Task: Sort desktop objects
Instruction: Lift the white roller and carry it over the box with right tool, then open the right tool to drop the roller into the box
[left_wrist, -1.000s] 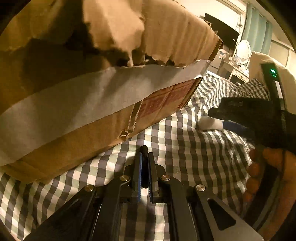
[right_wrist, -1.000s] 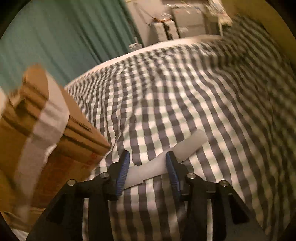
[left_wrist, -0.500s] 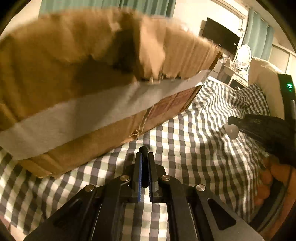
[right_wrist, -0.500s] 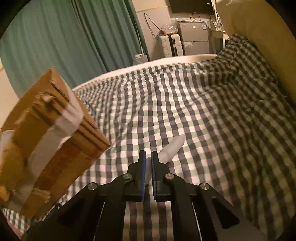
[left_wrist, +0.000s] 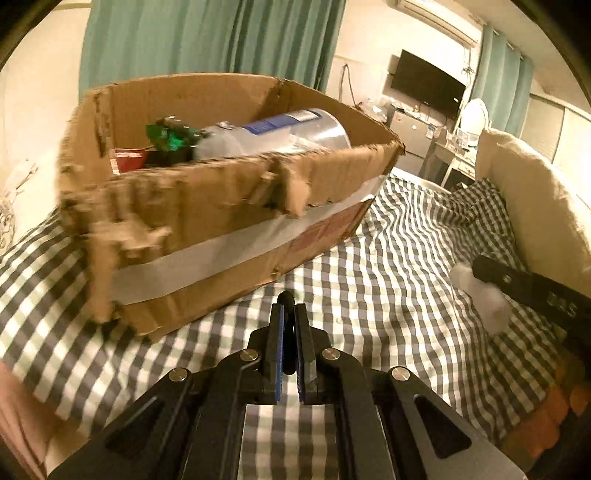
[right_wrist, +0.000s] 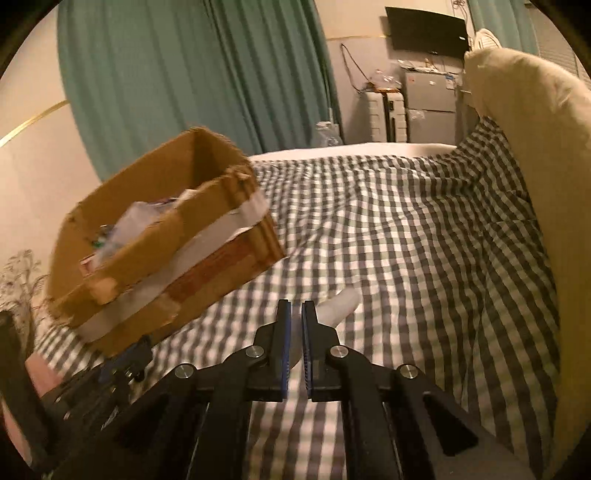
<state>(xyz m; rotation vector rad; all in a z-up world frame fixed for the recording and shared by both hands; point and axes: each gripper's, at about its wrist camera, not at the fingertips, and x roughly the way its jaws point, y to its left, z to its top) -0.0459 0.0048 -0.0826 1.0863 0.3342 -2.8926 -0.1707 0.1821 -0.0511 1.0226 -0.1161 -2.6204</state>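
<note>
**White tube pinched, lifted off the bed**

White tube (right_wrist: 338, 308), a second ago lying loose between spread jaws, now sits pinched in the right claw (right_wrist: 295, 325) and clear of the checked bedspread (right_wrist: 406, 229). Left claw (left_wrist: 288, 325) pressed together on a small dark object (left_wrist: 286, 298). Next stop, likely: cardboard box (left_wrist: 229, 206), already holding a bottle (left_wrist: 280, 134). Teal curtains (right_wrist: 192, 74), wall TV behind.
</note>
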